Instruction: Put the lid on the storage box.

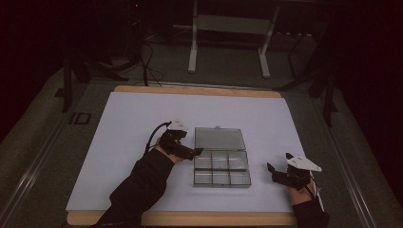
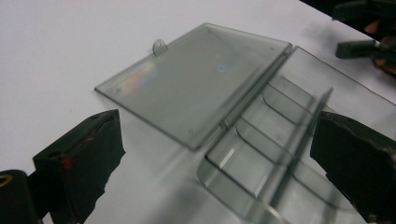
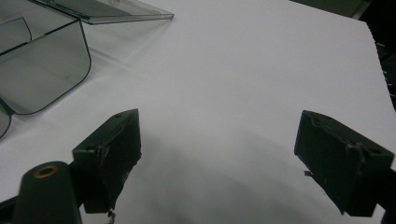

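Broadly, the counter (image 1: 142,118) under its white sheet carries a single item, a clear plastic compartment box (image 1: 221,170) lying open between the two grippers, its lid (image 1: 219,138) folded flat on the far side; the left gripper (image 1: 192,152) sits at the box's left edge with its jaws spread wide, one jaw over the bare sheet and the other over the nearest compartments, gripping nothing; the right gripper (image 1: 272,171) hangs apart from the box, jaws likewise wide and empty, the box's rounded corner (image 3: 44,70) off beyond its left jaw. The work in hand looks like handling the lid or steadying the tray; to do it well, I would judge, the left jaws should close on the tray's side wall or the lid's edge near the small tab (image 2: 159,46), squarely, since thin clear plastic slips and flexes, while the right gripper comes in to hold the base down. The compartments seem empty, though transparency and dim light leave that uncertain; the dividers are hard to trace.
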A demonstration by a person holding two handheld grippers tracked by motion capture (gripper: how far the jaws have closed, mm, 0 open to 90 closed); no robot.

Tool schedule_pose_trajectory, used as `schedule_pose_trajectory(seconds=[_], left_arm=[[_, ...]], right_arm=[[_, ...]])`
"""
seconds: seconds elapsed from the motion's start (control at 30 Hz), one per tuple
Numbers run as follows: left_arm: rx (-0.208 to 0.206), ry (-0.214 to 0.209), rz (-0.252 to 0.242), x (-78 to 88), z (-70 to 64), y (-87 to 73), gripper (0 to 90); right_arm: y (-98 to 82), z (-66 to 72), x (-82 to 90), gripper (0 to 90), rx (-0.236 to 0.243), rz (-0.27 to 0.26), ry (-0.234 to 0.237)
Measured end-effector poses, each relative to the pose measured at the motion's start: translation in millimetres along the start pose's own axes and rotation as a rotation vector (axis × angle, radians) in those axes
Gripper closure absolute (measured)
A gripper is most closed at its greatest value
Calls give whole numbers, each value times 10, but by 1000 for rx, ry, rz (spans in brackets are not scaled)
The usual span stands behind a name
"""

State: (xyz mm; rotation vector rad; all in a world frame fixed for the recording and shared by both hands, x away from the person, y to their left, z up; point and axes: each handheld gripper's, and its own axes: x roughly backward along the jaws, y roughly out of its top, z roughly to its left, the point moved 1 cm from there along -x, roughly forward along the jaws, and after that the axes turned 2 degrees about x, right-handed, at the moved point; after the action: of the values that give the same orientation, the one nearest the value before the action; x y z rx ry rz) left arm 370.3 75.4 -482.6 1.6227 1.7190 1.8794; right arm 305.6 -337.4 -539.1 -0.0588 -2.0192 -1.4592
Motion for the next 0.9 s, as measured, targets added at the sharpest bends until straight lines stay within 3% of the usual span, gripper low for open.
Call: schedule_pose_trajectory(seconds=[0.1,0.2,0.23,0.27,0.3,0.33,0.43,0.47,0.5,0.57,0.9], left_arm=[[9,15,7,-62,16,49,41],[69,18,-2,-178,91,126,62],[69,18,-2,-178,91,126,62],[114,21,8,-241,135,160,62],[114,21,8,-241,135,160,67],[150,37,32,-303,169,182,79],[164,46,46,-331,176,190,108],[188,75,60,-370,189,192,108],[214,72,69,-393,199,190,158],[224,88,96,-441,201,169,206],[282,38,101,-562,262,65,330]], right_arm=[[0,0,0,144,-1,0,0],[1,1,-2,144,1,3,0],[1,1,-2,144,1,3,0],[1,4,-4,144,3,5,0],[1,4,-4,144,3,5,0],[1,6,-5,145,6,5,1],[1,6,-4,145,7,5,1],[1,6,-4,145,7,5,1],[1,5,-5,145,5,4,2],[1,5,-5,145,4,5,1],[3,11,-9,145,9,10,-3]])
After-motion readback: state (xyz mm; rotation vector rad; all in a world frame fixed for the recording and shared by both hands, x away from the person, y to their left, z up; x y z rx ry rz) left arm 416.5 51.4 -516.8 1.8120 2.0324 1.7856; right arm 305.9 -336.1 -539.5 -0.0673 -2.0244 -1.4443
